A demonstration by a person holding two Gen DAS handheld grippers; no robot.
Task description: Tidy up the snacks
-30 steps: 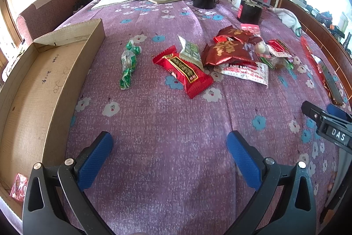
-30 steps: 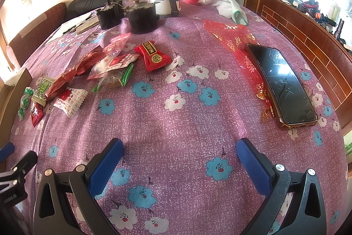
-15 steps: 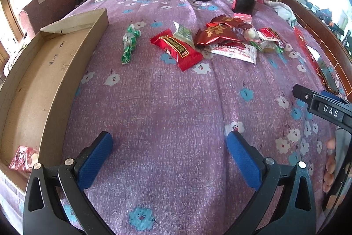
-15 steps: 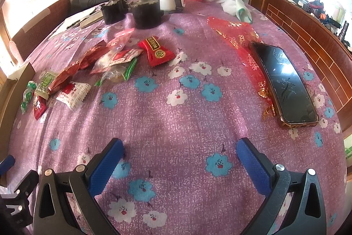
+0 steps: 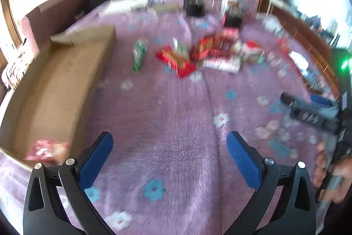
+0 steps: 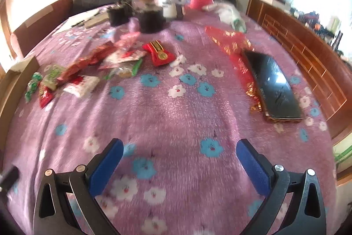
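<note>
Both grippers hang with jaws wide apart and empty above the purple cloth [image 6: 176, 107], the left gripper [image 5: 169, 148] near the box [image 5: 55, 80], the right gripper [image 6: 180, 154] to its right. The snacks [image 5: 198, 54] lie heaped mid-table, well ahead of both; one red packet [image 5: 45, 150] already sits in the box's near corner. A phone [image 6: 272, 85] lies at the right

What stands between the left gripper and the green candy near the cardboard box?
Nothing visible does. Only bare purple tablecloth lies between the open left gripper and the green candy, beside the cardboard box.
</note>
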